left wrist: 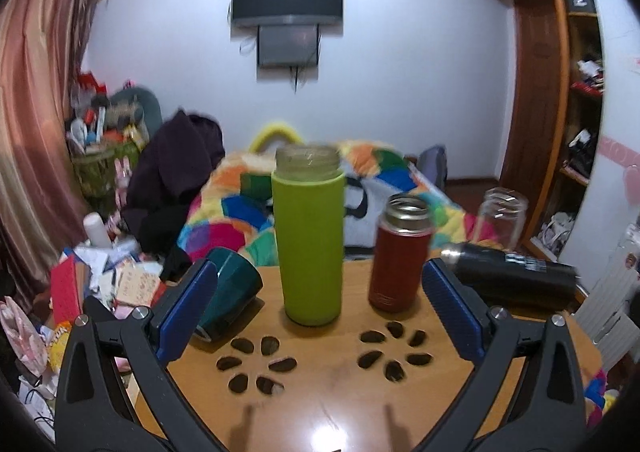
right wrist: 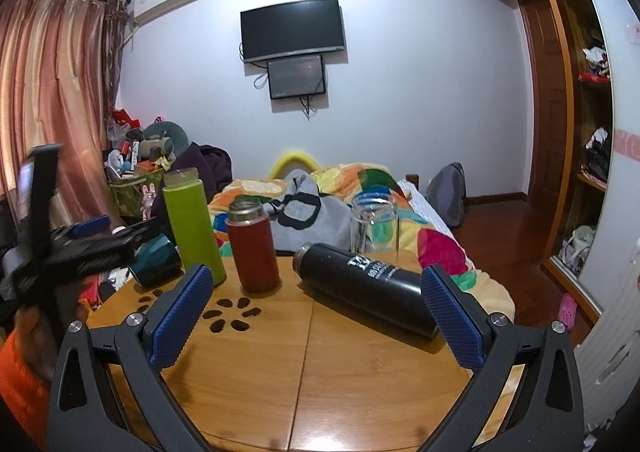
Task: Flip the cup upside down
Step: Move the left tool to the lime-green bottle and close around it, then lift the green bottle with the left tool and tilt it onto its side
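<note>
Jaws of the left hand-held gripper [left wrist: 320,306] and right hand-held gripper [right wrist: 316,310] stood wide, empty, seemingly for approach, while the dark teal faceted cup [left wrist: 230,288] lay tipped on the round wooden bench [left wrist: 332,384], beside the left one's finger.

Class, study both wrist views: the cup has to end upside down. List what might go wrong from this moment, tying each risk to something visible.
1. The teal cup lies tilted at the table's left edge; a nudge from the open left tongs might push it off.
2. The green bottle and red flask stand uncapped close by; a swing while turning the cup could topple them.
3. The black flask lies on its side and may roll if the table is bumped.
</note>
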`<control>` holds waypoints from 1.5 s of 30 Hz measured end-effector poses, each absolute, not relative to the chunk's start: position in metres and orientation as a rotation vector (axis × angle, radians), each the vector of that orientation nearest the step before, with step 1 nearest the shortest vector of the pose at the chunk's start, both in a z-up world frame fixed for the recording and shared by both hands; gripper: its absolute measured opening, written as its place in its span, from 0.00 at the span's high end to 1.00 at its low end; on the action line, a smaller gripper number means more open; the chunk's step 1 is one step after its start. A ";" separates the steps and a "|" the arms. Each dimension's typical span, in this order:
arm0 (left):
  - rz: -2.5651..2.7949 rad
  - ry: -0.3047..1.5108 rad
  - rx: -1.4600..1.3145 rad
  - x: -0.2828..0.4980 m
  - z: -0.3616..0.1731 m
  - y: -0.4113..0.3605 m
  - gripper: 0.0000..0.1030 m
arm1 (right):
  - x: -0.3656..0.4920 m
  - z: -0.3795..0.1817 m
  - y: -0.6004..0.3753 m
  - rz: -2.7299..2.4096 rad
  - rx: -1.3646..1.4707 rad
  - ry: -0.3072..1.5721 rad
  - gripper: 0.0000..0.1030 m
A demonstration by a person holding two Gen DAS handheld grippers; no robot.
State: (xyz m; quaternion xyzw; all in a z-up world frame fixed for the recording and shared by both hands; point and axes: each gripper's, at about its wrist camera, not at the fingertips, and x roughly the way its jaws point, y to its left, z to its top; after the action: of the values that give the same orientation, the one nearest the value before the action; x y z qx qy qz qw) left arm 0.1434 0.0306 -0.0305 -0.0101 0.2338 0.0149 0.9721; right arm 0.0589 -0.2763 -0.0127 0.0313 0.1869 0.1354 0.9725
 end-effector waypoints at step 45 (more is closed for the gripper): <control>-0.544 0.642 -0.084 0.076 -0.019 -0.045 0.39 | 0.061 -0.101 -0.239 0.628 0.033 0.588 0.00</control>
State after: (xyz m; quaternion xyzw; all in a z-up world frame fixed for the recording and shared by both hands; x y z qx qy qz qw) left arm 0.0763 -0.0445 -0.0192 -0.0410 0.3116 -0.2642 0.9118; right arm 0.0608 -0.2393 -0.1007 0.0158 0.2848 0.3044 0.9088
